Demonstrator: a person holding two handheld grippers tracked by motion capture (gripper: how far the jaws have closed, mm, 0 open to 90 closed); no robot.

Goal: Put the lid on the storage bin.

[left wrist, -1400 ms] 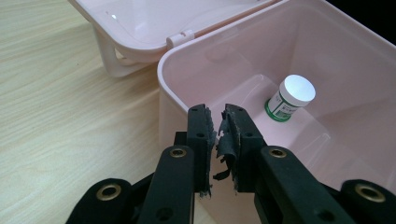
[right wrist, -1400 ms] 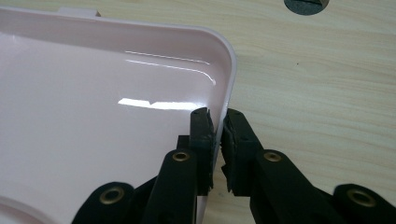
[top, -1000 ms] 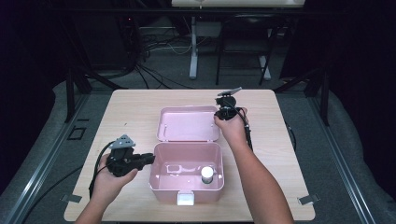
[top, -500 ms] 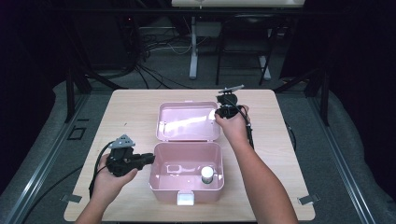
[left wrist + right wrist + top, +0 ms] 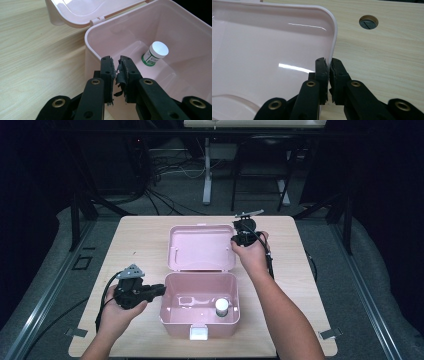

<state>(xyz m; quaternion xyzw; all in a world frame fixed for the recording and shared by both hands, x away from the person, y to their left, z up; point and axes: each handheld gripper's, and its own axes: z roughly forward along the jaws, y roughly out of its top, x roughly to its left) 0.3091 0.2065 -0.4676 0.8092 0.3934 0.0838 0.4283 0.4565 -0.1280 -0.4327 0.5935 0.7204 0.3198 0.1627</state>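
Pink lid (image 5: 274, 45) rim pinched by right claw (image 5: 329, 65) — left claw (image 5: 116, 65) closed, apparently empty.

A glossy pink plastic box (image 5: 200, 305) stands open on the table (image 5: 140, 245), its hinged lid (image 5: 201, 247) tilted back. Inside, at its right, a small white-capped jar (image 5: 221, 307) stands upright.

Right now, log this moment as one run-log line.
right tongs: shut on lid rim | left tongs: shut, empty, beside pink box | bottle: inside box
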